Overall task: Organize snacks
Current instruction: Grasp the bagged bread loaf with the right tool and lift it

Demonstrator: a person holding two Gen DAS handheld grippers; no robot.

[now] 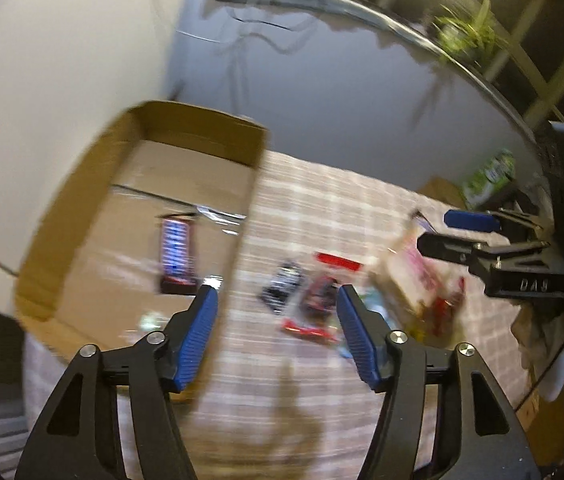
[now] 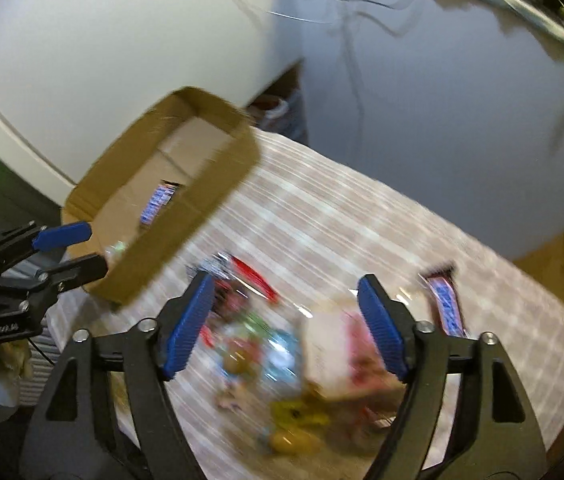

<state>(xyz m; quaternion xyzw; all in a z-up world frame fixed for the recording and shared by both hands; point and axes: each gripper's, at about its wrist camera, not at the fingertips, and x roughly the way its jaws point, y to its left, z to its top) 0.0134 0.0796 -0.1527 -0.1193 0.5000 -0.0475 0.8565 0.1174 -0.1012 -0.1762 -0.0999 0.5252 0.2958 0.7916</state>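
Observation:
An open cardboard box (image 1: 81,216) stands on the left of a checked tablecloth (image 1: 322,208); it also shows in the right wrist view (image 2: 201,184). A blue-labelled chocolate bar (image 1: 177,256) lies flat inside it, also seen from the right wrist (image 2: 157,200). Loose snacks lie in a blurred pile on the cloth: a dark packet (image 1: 282,288), red wrappers (image 1: 318,304), a pale bag (image 2: 338,356), yellow sweets (image 2: 294,436). A second blue-labelled bar (image 2: 448,308) lies apart at the right. My left gripper (image 1: 277,300) is open and empty beside the box's near wall. My right gripper (image 2: 286,288) is open and empty above the pile.
A white wall and a grey panel stand behind the table. A green plant (image 1: 470,28) and a green package (image 1: 490,176) are at the far right. A brown box (image 2: 558,268) sits past the table's right edge. Both views are motion-blurred.

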